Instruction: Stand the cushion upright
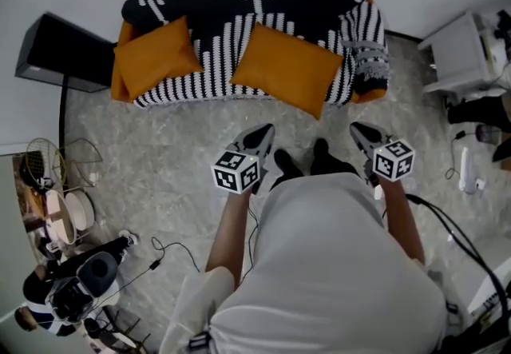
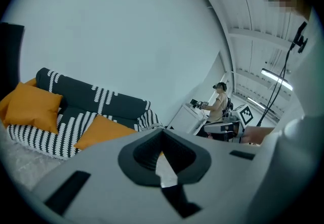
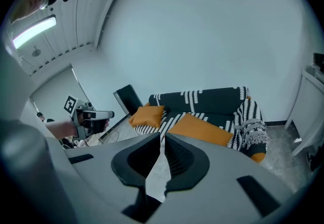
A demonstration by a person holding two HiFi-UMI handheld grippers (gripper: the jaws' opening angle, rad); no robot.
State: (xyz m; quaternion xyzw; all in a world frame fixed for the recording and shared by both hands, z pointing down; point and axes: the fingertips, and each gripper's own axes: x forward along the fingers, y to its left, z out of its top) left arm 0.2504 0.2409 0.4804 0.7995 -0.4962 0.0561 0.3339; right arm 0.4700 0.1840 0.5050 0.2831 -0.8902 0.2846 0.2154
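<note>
Cushion point(image 1: 286, 66): orange, square, lying flat on the seat of the sofa point(image 1: 239, 5), right of the sofa's middle in the head view. One corner pokes past the sofa's front edge. Touched by neither gripper.

Second cushion point(image 1: 152, 57): same orange, at the sofa's left end, propped against the sofa's arm and back.

Striped throw point(image 1: 200, 81): black and white, draped over the sofa's back and seat, under both cushions.

Left gripper point(image 1: 259, 137): over the floor in front of the sofa, apart from it, tips aimed toward the sofa's front edge. Fingers pressed together at the tips, nothing between them.

Right gripper point(image 1: 359, 133): likewise in front of the sofa, toward the sofa's right end, clear of it. Fingers closed tip to tip, empty.

Feet point(image 1: 302, 161): dark shoes, in front of the sofa, between the two grippers.

Black box point(image 1: 60, 53): just left of the sofa. White cabinet point(image 1: 463, 53): right of the sofa, apart from it.
</note>
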